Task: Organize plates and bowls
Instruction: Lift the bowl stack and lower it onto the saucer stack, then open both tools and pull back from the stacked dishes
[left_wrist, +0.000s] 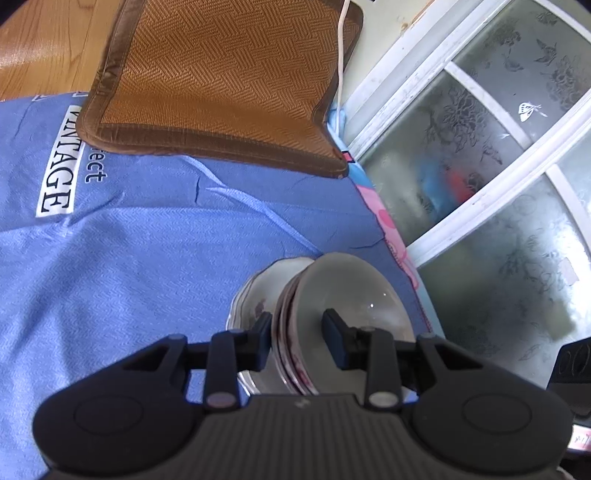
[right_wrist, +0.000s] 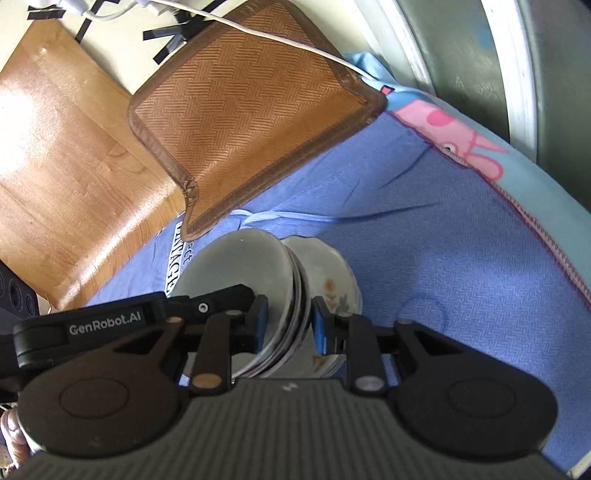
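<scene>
Both grippers are matte black: the left gripper (left_wrist: 300, 334) has dark pads, the right gripper (right_wrist: 289, 319) blue pads (right_wrist: 318, 325); silver rivets, ribbed grey housing, "GenRobot.AI" lettering at left.

The blue bedspread (left_wrist: 155, 266) has a fine woven texture and a white label (left_wrist: 55, 162) printed with dark letters reading "VINTAGE". Lying over the bedspread's far end, the woven mat (left_wrist: 221, 81) is orange-brown in a herringbone pattern, edged with a darker brown border. Along the bedspread's window side runs a lighter blue sheet (right_wrist: 517, 162) with pink cartoon figures. The frosted window panes (left_wrist: 480, 155) beyond that sheet carry grey flower and butterfly motifs in white frames. On the bedspread, the stacked bowls (left_wrist: 347, 295) are pale grey-white with dark reddish rims, and the plate (right_wrist: 328, 280) beneath shows a small brownish floral print.
</scene>
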